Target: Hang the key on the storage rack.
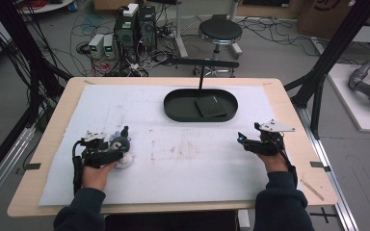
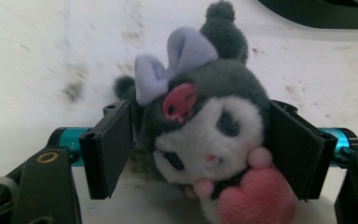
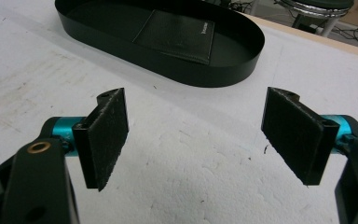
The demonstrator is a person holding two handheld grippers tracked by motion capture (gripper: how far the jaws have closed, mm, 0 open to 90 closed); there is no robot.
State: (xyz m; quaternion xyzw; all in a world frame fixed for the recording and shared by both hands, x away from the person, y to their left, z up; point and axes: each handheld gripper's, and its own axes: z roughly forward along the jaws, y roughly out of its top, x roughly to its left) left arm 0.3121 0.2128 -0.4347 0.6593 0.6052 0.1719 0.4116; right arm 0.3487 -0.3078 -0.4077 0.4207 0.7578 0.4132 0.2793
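A plush toy [image 1: 121, 144] [image 2: 205, 126] with a grey head, white face, lilac bow and pink heart lies on the white mat at the left. My left gripper [image 1: 117, 150] [image 2: 200, 149] stands open around it, one jaw on each side of its head; the right-hand pad touches its cheek. My right gripper [image 1: 242, 140] [image 3: 193, 135] rests open over bare mat at the right, nothing between its pads. A black oval tray [image 1: 173, 113] [image 3: 214, 74] sits at the far middle and holds a flat black wallet-like piece [image 1: 210, 107] [image 3: 177, 37].
The white foam mat [image 1: 183, 163] covers most of the wooden table [image 1: 58, 130] and is stained near its middle. A black stand [image 1: 203, 62] rises behind the tray. A stool [image 1: 220, 32] and cabled electronics [image 1: 135, 29] stand on the floor beyond.
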